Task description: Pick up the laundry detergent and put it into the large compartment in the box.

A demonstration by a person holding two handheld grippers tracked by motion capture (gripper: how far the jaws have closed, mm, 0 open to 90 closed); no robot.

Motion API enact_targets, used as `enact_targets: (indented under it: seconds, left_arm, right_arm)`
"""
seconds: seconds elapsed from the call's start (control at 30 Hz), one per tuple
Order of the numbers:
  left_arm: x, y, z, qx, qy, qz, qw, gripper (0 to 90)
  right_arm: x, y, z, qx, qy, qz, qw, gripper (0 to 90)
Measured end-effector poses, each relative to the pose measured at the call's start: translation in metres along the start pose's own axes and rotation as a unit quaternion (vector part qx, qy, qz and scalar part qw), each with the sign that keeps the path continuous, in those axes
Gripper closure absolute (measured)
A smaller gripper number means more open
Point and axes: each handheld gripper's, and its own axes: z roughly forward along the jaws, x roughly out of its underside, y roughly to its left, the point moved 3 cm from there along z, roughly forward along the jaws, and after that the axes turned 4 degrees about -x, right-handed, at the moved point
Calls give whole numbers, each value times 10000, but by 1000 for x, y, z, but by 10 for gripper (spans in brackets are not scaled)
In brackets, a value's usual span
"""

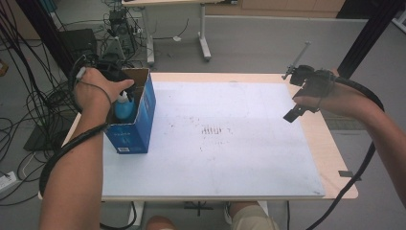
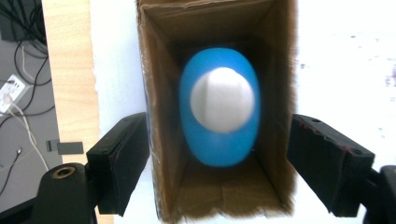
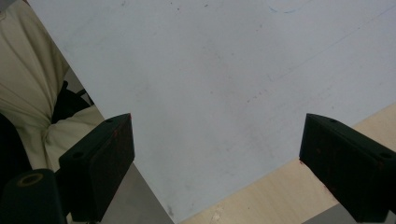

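Note:
An open blue cardboard box [image 1: 139,125] stands upright at the left edge of the white board [image 1: 225,139]. Inside it stands a blue bottle [image 1: 124,109] with a white cap [image 2: 223,99], seen from straight above in the left gripper view. My left gripper [image 2: 219,137] hangs over the box's open top with its jaws apart, one on each side of the box [image 2: 161,116], and nothing pressed between them. In the high view a hand covers the left gripper [image 1: 117,76]. My right gripper [image 1: 298,104] hovers open and empty above the board's right edge [image 3: 219,154].
The white board lies on a light wooden table [image 1: 335,158], whose bare strip shows along the right side and the near right corner [image 3: 280,186]. Cables, a dark case and table legs crowd the floor behind and to the left [image 1: 95,43]. The person's knees show below the front edge [image 1: 249,218].

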Motion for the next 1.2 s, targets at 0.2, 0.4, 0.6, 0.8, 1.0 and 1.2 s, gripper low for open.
enact_targets:
  seconds: [0.2,0.4,0.6,0.8,1.0,1.2]
  left_arm:
    - [7,-13,-18,119,-152,299,9994,177]
    - [8,-30,-28,255,-252,569,9977,154]
    - [7,-50,-32,323,-313,861,9953,145]
    - [3,-68,-35,421,-347,1105,9924,138]
    - [0,-84,-38,456,-360,1295,9899,130]
    - [-3,-98,-37,544,-358,1424,9877,128]
  right_arm:
    - [-5,-1,1,19,6,-21,10000,101]
    - [-9,-2,3,34,25,-13,10000,98]
    - [-11,-2,4,38,54,11,10000,98]
    - [-10,-3,4,40,42,21,10000,95]
    - [-10,-4,5,35,53,44,10000,92]
    - [-9,-4,9,11,71,23,10000,92]
